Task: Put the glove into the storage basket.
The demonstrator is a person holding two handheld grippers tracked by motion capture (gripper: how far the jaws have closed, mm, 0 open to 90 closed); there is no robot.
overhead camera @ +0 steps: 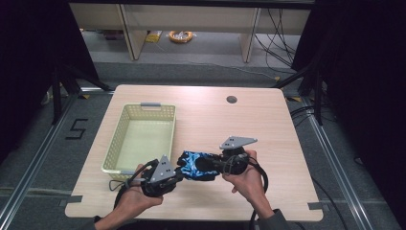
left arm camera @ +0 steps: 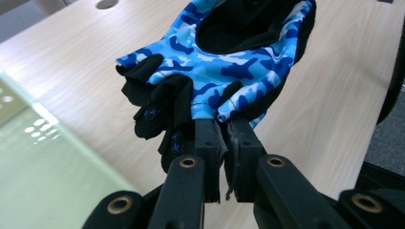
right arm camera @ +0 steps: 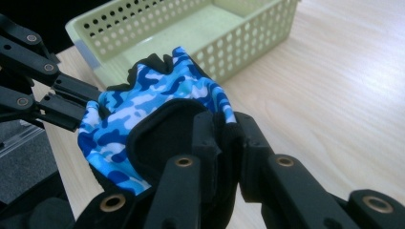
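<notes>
Blue camouflage glove [overhead camera: 196, 164], clamped by left claw [overhead camera: 178, 173] and right claw [overhead camera: 216, 164], hangs beside green basket [overhead camera: 117, 143].

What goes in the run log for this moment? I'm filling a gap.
left gripper: shut on glove | right gripper: shut on glove | glove: held between both, beside basket | table

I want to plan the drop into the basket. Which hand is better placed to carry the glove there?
Probably left. The left gripper grips the glove on the side nearest the basket; the right gripper grips the far end.
</notes>
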